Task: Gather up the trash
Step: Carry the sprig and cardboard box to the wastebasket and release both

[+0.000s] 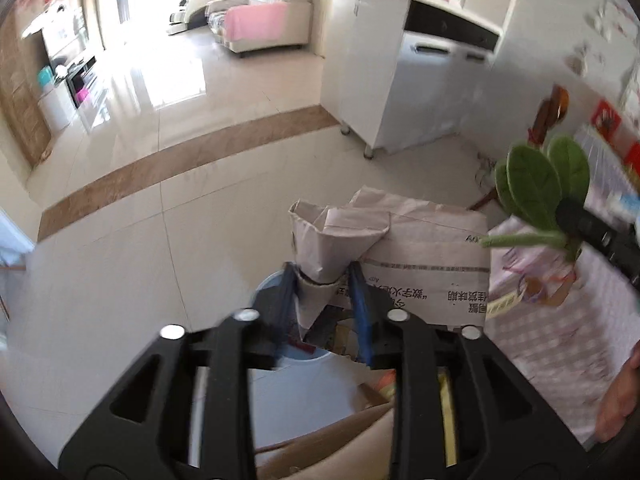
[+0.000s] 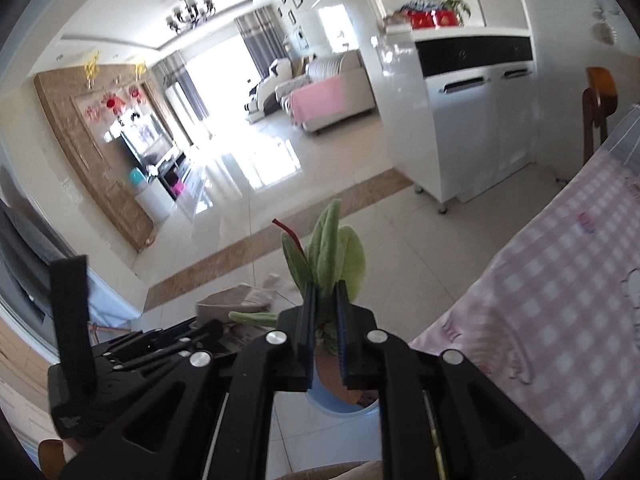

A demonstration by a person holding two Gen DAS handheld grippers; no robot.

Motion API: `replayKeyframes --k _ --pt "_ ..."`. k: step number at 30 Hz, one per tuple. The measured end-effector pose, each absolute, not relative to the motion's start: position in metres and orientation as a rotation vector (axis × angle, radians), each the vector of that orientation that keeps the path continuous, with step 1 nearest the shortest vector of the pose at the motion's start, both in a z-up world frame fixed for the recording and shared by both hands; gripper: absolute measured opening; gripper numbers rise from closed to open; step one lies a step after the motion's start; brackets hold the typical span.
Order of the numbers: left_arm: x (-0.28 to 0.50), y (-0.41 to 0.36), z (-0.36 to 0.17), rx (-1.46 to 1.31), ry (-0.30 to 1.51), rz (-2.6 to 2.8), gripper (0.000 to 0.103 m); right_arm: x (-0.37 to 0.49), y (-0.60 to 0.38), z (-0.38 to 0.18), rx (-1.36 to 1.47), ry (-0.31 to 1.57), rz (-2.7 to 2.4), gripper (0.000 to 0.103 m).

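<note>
A crumpled newspaper (image 1: 384,240) hangs over a light blue bin (image 1: 267,285), its twisted neck between the blue pads of my left gripper (image 1: 322,272). The jaws stand apart, and gaps show beside the lower part of the neck. My right gripper (image 2: 324,292) is shut on a bunch of green leaves (image 2: 340,248) above the same bin (image 2: 332,404). In the left wrist view it (image 1: 580,220) comes in from the right with the leaves (image 1: 532,184). The right wrist view shows the newspaper (image 2: 228,300) low at left, behind the left gripper's black body (image 2: 120,364).
A table with a pink checked cloth (image 2: 540,300) runs along the right, close to the bin. A white cabinet (image 1: 420,92) stands behind on the tiled floor, and a wooden chair (image 2: 596,100) beside it. Brown cardboard (image 1: 340,432) lies below my left gripper. A person's hand (image 1: 620,396) shows at right.
</note>
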State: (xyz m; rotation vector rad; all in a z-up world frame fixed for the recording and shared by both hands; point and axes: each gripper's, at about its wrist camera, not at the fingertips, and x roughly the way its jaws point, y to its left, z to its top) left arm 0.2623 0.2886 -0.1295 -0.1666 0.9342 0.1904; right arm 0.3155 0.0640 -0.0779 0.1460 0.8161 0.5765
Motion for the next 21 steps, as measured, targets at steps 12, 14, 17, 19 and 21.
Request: replayKeyframes --k 12,14,17,19,21 --pt "0.242 0.343 -0.188 -0.283 1.029 0.380 0.084 0.333 0.105 -0.131 0.056 0.951 0.568 0.010" --pt "0.236 0.350 -0.190 -0.292 1.028 0.399 0.084 0.334 0.116 -0.141 0.036 0.978 0.571 0.010" --pt "0.227 0.361 -0.189 -0.296 1.020 0.416 0.085 0.337 0.136 -0.155 0.014 1.019 0.587 0.011" --pt "0.221 0.363 -0.186 -0.304 1.013 0.431 0.085 0.339 0.148 -0.157 0.007 1.024 0.588 0.015" --pt "0.217 0.366 -0.181 -0.304 1.002 0.449 0.085 0.343 0.157 -0.159 0.014 1.031 0.604 0.025"
